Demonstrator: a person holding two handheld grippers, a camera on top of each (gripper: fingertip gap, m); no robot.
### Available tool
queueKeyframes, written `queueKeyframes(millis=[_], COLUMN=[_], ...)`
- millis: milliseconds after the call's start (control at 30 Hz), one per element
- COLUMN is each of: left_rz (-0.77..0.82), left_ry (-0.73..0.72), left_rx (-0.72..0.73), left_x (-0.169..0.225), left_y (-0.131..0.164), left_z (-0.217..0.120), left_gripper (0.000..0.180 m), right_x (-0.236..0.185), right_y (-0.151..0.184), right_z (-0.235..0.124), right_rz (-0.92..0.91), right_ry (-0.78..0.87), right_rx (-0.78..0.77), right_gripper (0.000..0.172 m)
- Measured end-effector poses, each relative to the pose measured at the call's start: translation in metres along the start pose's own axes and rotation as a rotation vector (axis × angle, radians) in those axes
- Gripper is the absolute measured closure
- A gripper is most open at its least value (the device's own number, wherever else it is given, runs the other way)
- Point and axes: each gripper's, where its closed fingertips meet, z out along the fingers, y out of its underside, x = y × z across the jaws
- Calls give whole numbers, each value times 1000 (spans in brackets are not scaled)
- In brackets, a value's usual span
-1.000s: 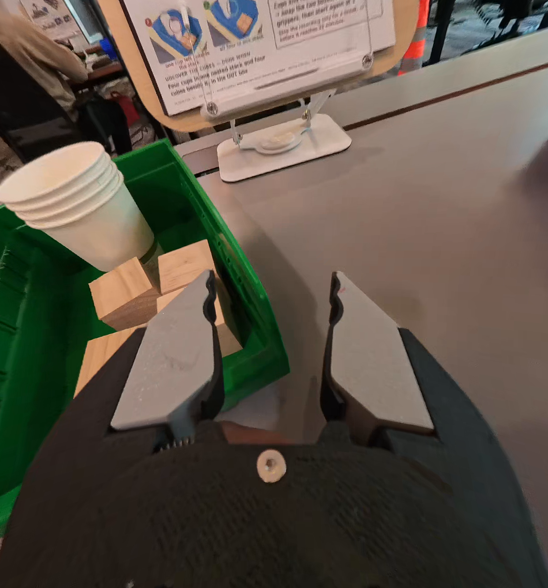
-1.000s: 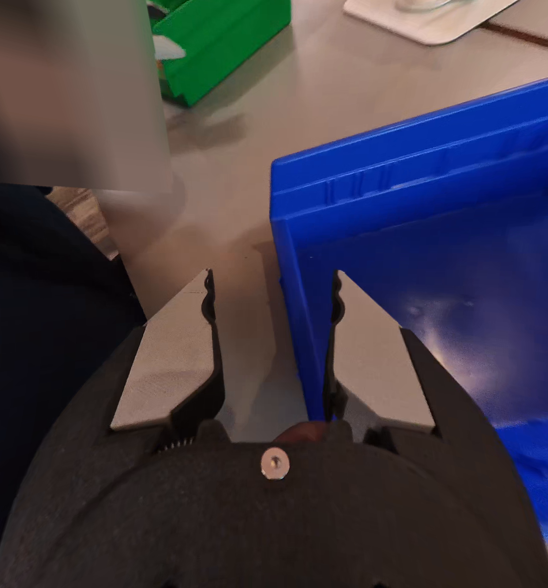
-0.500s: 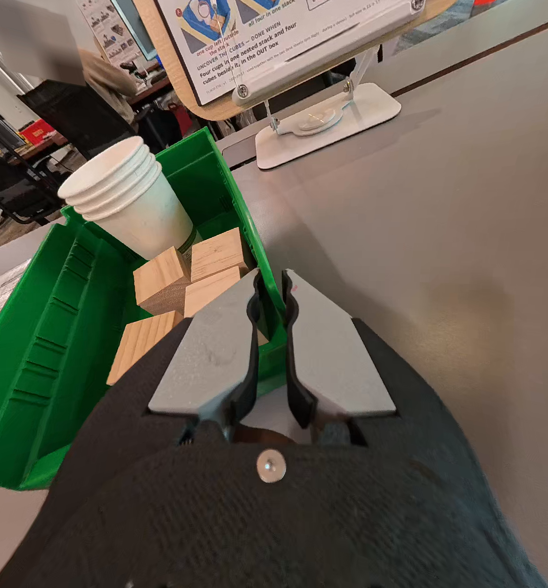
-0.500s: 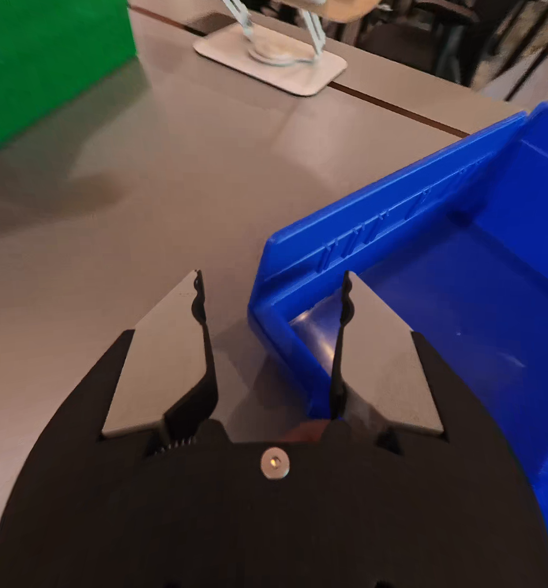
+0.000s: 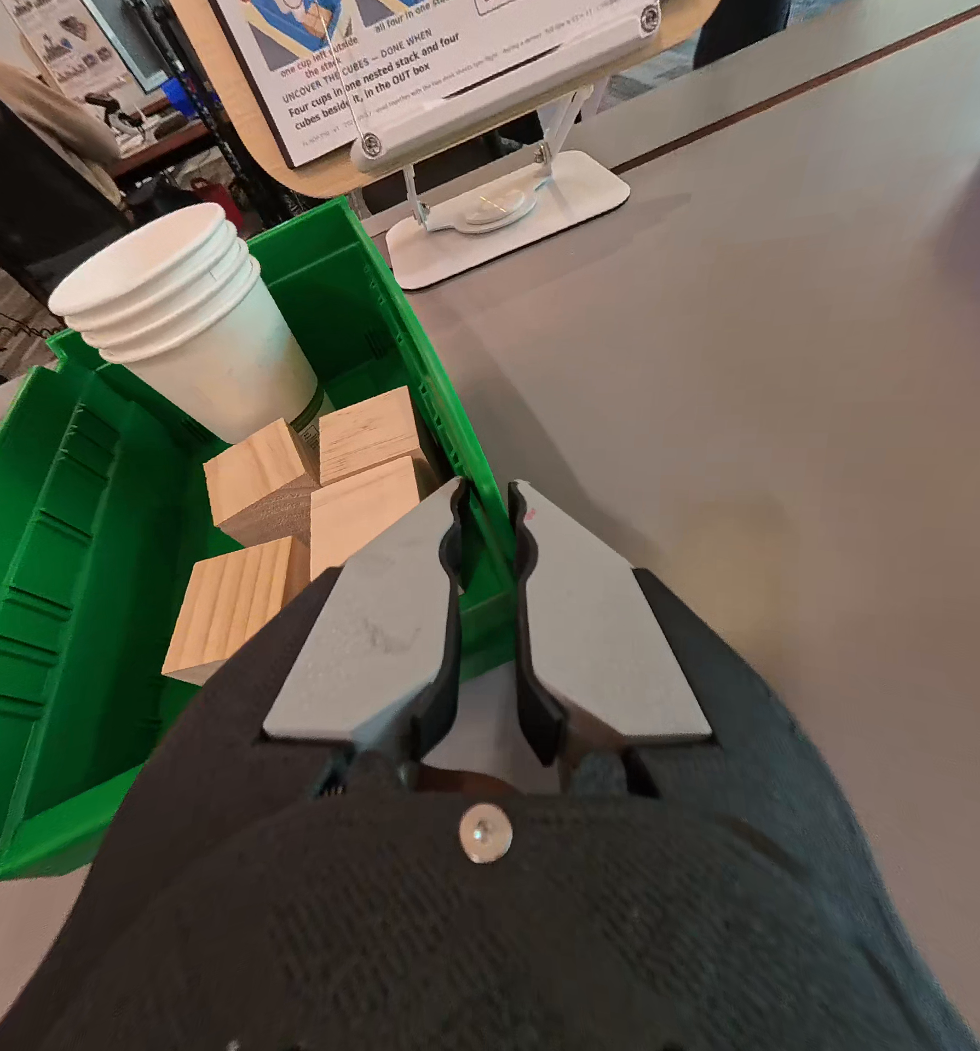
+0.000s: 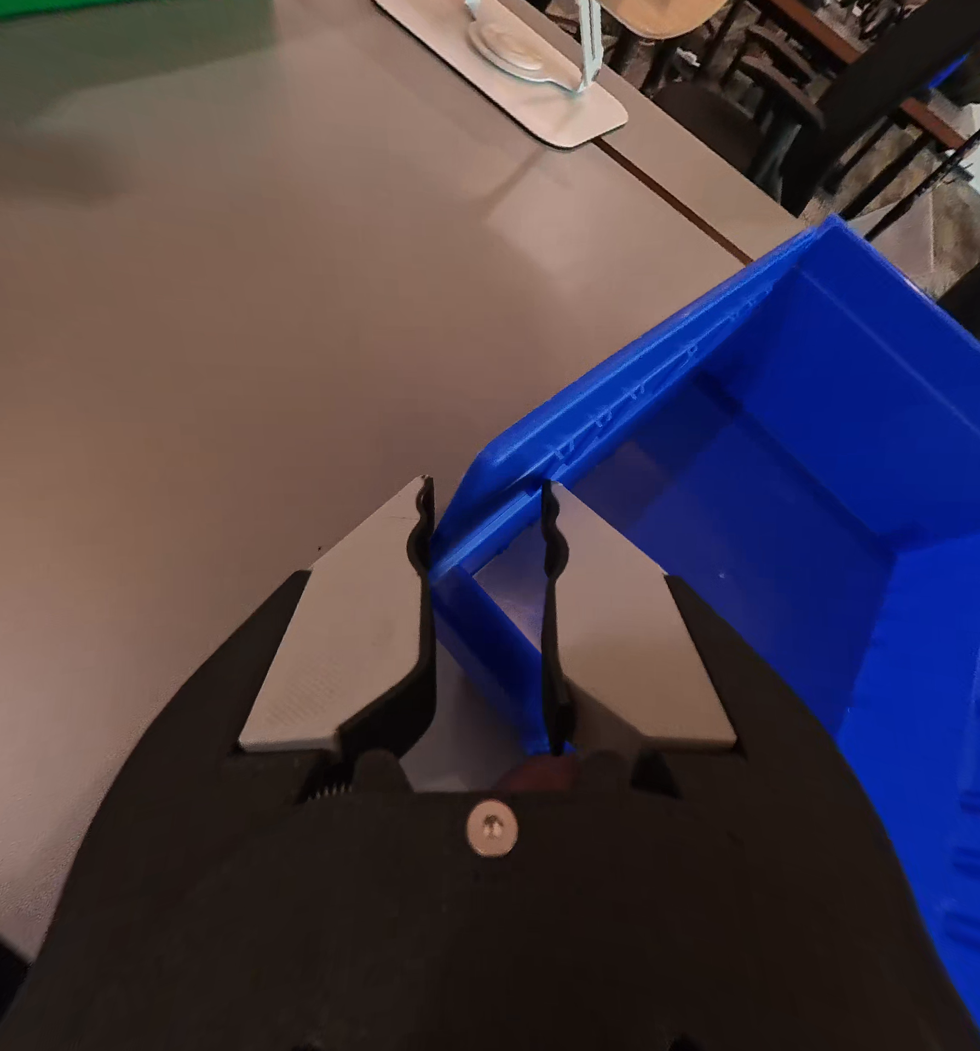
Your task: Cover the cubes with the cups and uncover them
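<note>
Green bin (image 5: 479,495) wall, newly clamped

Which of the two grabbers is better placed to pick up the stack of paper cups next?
The left gripper, probably. It sits at the green bin holding the cup stack and wooden cubes, though its fingers now clamp that bin's wall. The right gripper straddles the blue bin corner.
</note>
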Motion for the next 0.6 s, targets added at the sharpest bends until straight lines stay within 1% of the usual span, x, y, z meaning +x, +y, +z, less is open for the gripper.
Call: queueKeyframes(millis=[67, 167, 200, 267, 433, 467, 500, 533, 600], left_rz=[14, 27, -1, -78, -130, -143, -154, -162, -185], left_ry=[-20, -120, -146, -121, -179, -189, -204, -222, -249], left_rx=[-11, -32, -32, -13, -19, -18, -15, -11, -6], left_x=[-4, -22, -30, -36, -51, -51, -52, -52, -52], left_y=[1, 8, 11, 14, 18, 18, 18, 18, 18], left_z=[0, -2, -4, -6, -4, -4, -4, -4, -4], left_gripper=[169, 176, 177, 178, 178, 178, 178, 178, 177], right_x=[2, 4, 6, 9, 17, 20, 23, 25, 24], right_y=[-4, -9, -10, -11, -17, -18, -22, -29, -49], right_z=[8, 18, 20, 26, 40, 40, 36, 28, 8], right_rz=[-21, -31, -39, -48, -25, -7, 23, 57, 94], right_ry=[-23, -105, -124, -158, -216, -194, -160, -135, -102], right_rx=[16, 37, 42, 43, 75, 77, 100, 151, 262], right_gripper=[135, 133, 133, 132, 129, 125, 125, 129, 128])
